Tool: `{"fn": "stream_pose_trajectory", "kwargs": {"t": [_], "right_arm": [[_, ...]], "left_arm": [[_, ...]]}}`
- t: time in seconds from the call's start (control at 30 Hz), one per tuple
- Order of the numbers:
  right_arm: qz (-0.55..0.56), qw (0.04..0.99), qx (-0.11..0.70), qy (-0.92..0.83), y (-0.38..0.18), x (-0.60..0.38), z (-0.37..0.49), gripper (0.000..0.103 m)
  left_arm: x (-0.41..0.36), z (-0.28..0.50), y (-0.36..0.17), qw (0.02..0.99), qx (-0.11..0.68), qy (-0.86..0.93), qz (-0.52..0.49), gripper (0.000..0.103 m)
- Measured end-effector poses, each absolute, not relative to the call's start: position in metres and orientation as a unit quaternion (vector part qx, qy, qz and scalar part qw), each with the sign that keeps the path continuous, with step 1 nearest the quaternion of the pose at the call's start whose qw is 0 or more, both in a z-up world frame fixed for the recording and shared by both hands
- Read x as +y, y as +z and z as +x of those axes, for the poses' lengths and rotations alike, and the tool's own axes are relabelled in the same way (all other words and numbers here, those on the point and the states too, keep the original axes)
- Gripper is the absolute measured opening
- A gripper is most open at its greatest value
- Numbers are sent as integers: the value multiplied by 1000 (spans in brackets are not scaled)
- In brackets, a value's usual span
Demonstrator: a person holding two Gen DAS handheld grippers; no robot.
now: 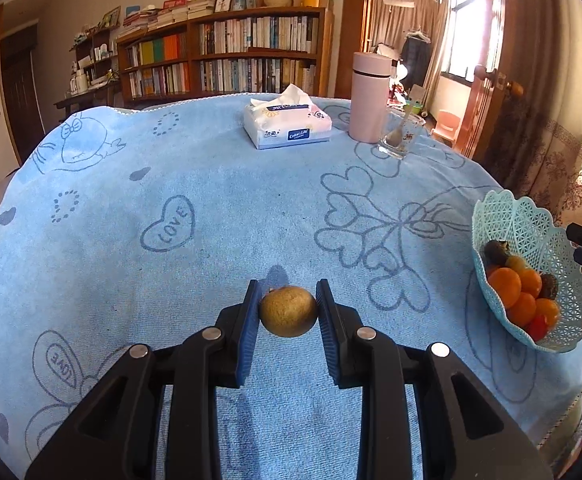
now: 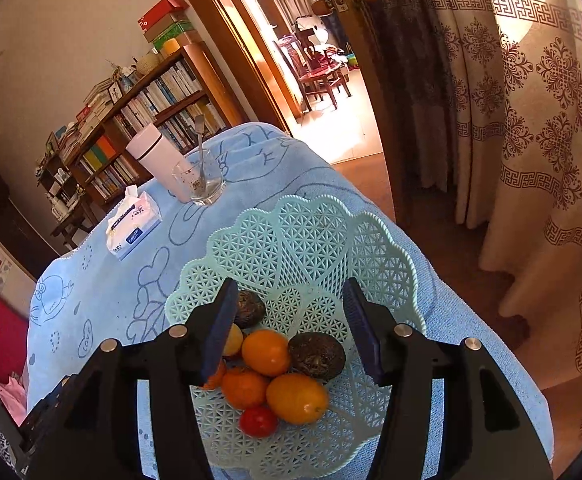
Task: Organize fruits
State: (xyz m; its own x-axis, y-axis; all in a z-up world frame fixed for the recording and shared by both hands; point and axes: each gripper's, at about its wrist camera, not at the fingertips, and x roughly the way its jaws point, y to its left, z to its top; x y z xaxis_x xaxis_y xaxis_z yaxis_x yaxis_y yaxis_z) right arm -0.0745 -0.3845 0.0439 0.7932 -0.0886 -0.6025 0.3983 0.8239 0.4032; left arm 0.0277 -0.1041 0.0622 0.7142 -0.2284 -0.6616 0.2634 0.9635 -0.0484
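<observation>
Blue cloth (image 1: 219, 184) covers surface. Left gripper (image 1: 288, 312) pinches brownish fruit (image 1: 288, 311), possibly a kiwi. Right gripper (image 2: 291, 328) spread, empty, above basket (image 2: 315, 240).

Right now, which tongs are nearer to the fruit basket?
Right. The right tongs hang open directly over the basket; the left tongs grip a brown fruit over the blue cloth, off to its side.
</observation>
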Motion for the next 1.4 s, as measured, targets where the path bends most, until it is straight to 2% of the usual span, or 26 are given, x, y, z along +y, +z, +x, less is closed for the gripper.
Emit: {"fn": "stream_pose_trajectory", "kwargs": {"t": [0.17, 0.27, 0.73, 0.77, 0.83, 0.97, 1.0, 1.17, 1.23, 1.3, 1.4], "right_arm": [[261, 915, 264, -158, 59, -393, -88, 56], [261, 918, 249, -167, 67, -398, -96, 64], [271, 915, 243, -173, 71, -407, -99, 65], [269, 916, 243, -172, 71, -405, -99, 66], [267, 917, 244, -170, 71, -403, -98, 70], [265, 918, 241, -170, 73, -401, -100, 77], [265, 918, 239, -170, 74, -401, -100, 81], [266, 920, 234, -169, 78, -400, -105, 85], [263, 922, 231, -165, 79, -399, -107, 90], [255, 925, 231, -162, 80, -398, -110, 94], [239, 930, 234, -154, 77, -392, -117, 95]], "left_arm": [[-147, 24, 71, 913, 357, -195, 30, 28], [-173, 22, 75, 900, 360, -242, 32, 28], [-248, 2, 67, 854, 379, -355, 41, 30], [-250, 0, 65, 853, 378, -356, 42, 32], [-249, -2, 65, 855, 375, -355, 39, 58], [-238, -3, 70, 868, 357, -342, 41, 61], [-235, -3, 72, 872, 352, -337, 42, 65], [-217, -4, 81, 899, 320, -293, 55, 81], [-212, -7, 84, 909, 304, -278, 67, 91], [-209, -9, 86, 915, 296, -264, 78, 91], [-204, -12, 87, 918, 290, -257, 86, 93]]}}
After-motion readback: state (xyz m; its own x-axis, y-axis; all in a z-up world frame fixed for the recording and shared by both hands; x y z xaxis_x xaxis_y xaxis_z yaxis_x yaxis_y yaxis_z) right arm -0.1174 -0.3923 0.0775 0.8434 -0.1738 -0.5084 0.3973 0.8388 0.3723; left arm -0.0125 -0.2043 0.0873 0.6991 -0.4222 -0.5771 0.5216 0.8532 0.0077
